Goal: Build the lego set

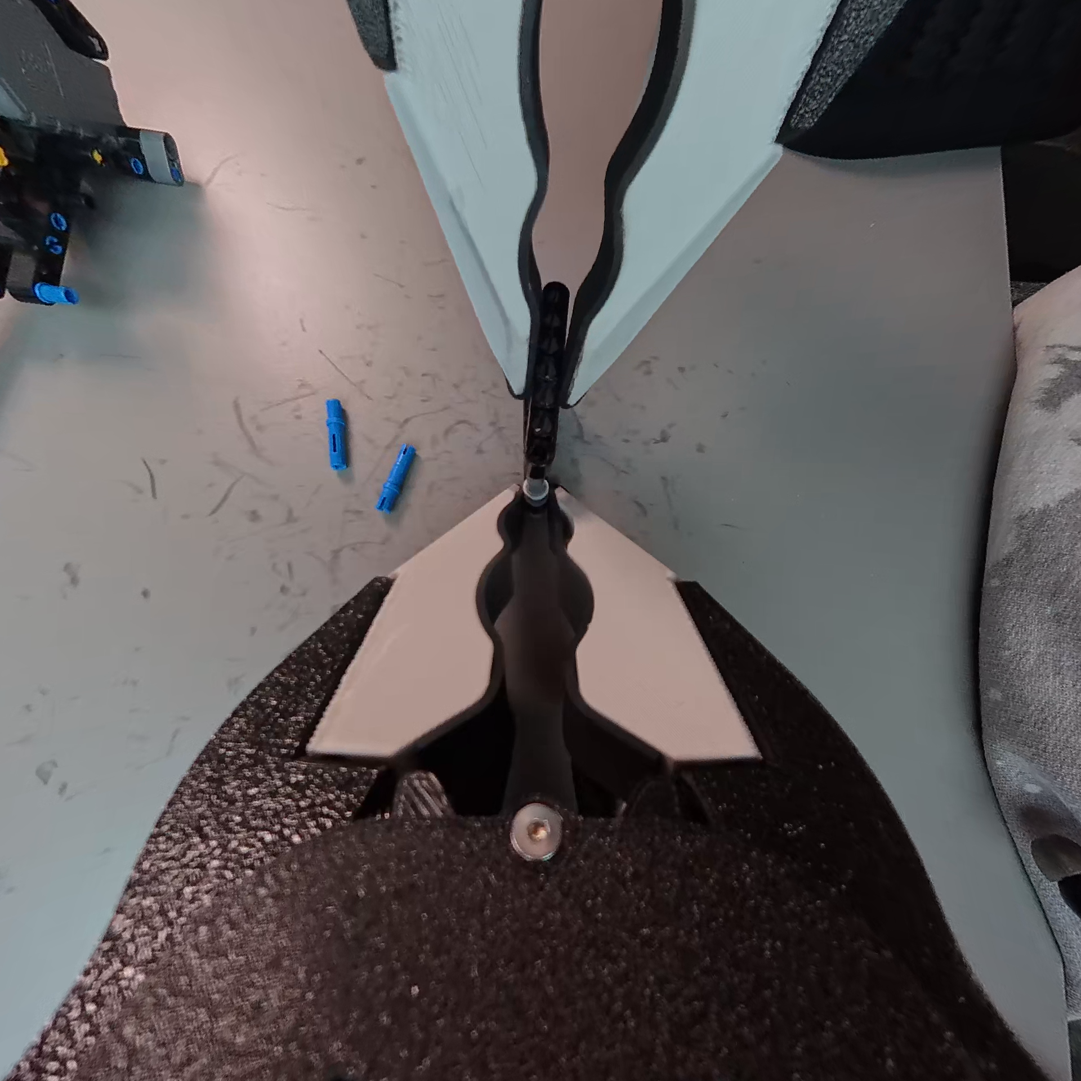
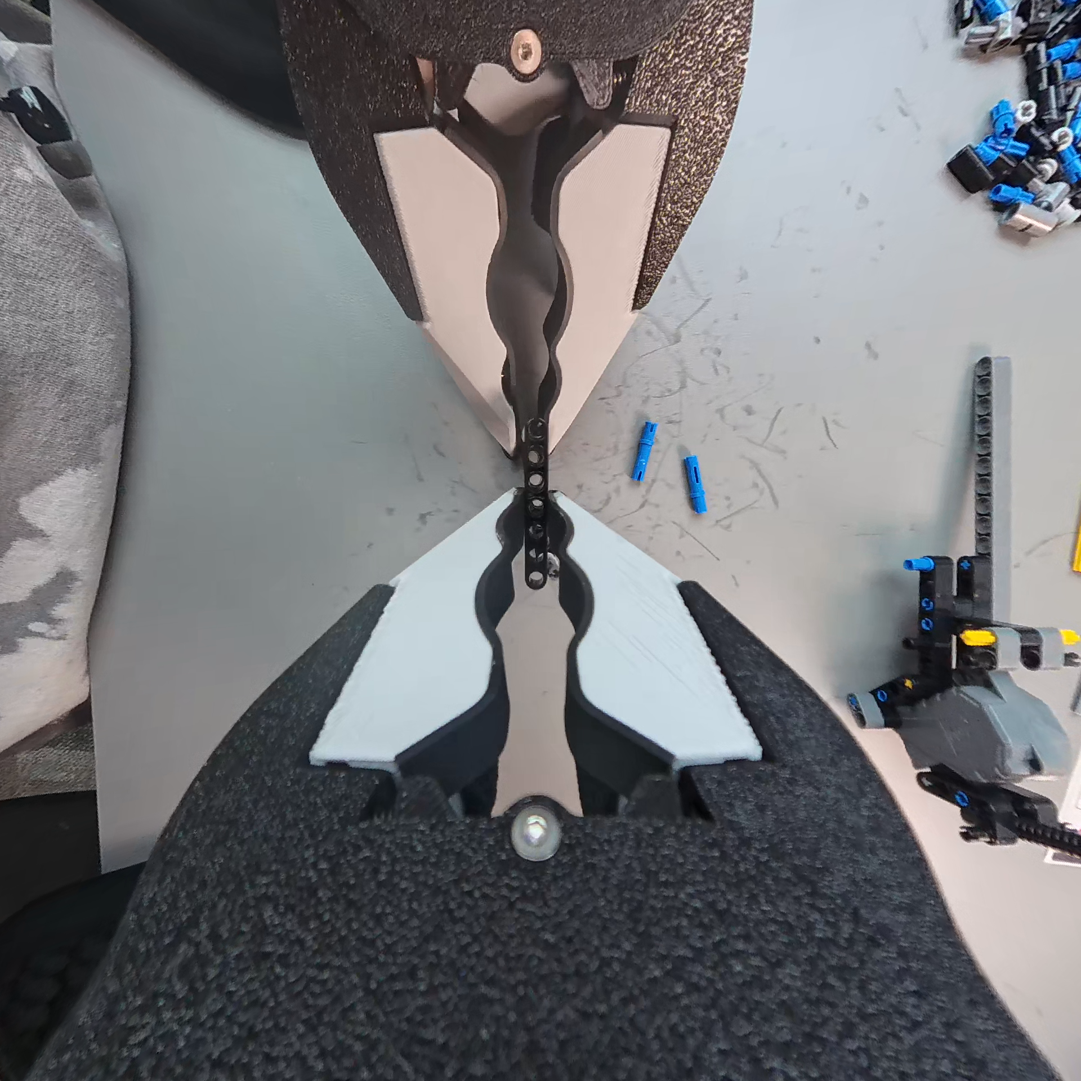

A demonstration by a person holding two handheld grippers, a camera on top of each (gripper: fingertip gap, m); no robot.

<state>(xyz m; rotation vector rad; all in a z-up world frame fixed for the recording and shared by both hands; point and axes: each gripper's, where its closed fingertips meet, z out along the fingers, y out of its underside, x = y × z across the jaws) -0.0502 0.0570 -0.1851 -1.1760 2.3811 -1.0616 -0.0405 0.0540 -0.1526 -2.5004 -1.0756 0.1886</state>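
Showing scuffed grey table | blue pins | parts pile

thin black holed lego beam: both ends hidden between claw tips | small grey piece at left claw tip: too small to identify | half-built black-and-grey lego model: cut off by left edge | loose blue-and-black parts pile: cut off at top-right corner
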